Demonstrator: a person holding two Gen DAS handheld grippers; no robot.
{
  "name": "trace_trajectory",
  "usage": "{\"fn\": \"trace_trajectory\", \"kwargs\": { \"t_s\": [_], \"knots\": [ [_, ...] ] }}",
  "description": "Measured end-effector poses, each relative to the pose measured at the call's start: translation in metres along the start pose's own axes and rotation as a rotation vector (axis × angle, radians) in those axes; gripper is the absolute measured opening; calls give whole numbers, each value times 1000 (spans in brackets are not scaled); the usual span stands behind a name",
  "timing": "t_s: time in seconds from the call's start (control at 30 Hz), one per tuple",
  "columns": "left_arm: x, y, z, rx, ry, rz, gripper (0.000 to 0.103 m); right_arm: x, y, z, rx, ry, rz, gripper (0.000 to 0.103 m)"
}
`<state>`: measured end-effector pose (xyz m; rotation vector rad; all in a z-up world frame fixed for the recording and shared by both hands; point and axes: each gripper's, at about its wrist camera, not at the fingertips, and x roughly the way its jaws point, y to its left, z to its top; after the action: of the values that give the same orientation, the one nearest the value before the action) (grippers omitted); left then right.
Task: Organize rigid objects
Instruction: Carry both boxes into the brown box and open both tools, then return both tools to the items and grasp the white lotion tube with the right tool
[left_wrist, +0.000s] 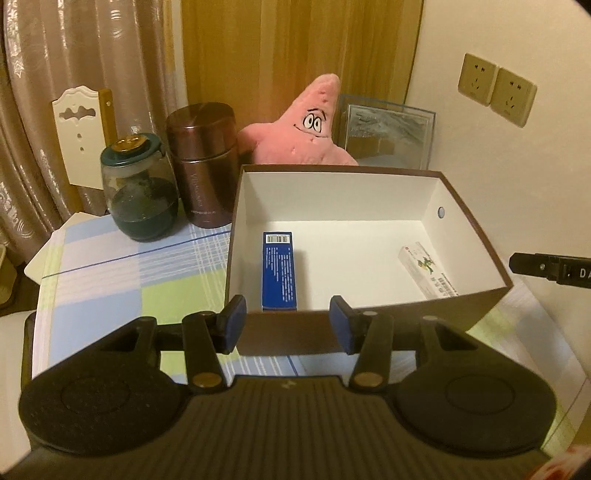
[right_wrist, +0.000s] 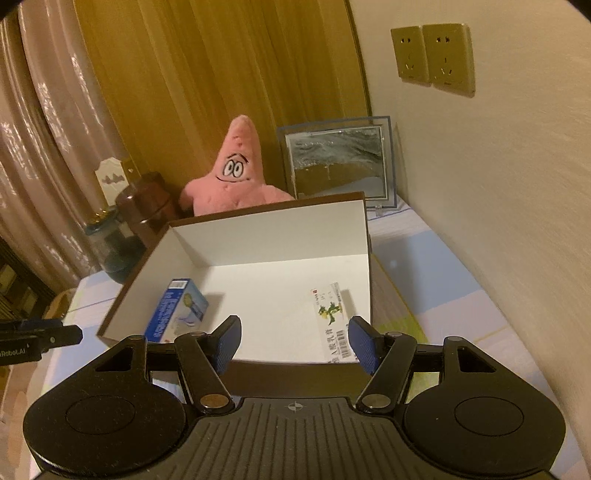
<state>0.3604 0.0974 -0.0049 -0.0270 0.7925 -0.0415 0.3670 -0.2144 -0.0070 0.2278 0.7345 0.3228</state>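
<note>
Both the left gripper (left_wrist: 288, 319) and right gripper (right_wrist: 295, 341) hover with jaws spread, empty, before the box (left_wrist: 476, 229) holding a blue carton (left_wrist: 279, 273) and white carton (left_wrist: 430, 269).

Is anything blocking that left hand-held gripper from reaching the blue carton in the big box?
Only the brown cardboard box's near wall. The left hand-held gripper hangs open just outside it, while the blue rectangular carton lies on the white floor right behind that wall. The box has no lid, so the way in from above looks free.
</note>
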Motion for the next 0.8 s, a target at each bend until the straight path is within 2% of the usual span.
{"fn": "trace_trajectory", "kwargs": {
  "t_s": [0.1,0.23,0.5,0.8],
  "knots": [
    [-14,1,-8,-15,-11,-6,48,-9,2,-5,14,-10,43,64],
    [-30,4,-19,-29,-17,-9,48,-21,15,-14,-23,-7,56,64],
    [-55,6,-48,-41,-6,-17,48,-37,31,-36,-75,34,138,64],
    [-62,2,-91,-33,37,-11,49,-39,47,-77,-118,92,224,64]
  ]
}}
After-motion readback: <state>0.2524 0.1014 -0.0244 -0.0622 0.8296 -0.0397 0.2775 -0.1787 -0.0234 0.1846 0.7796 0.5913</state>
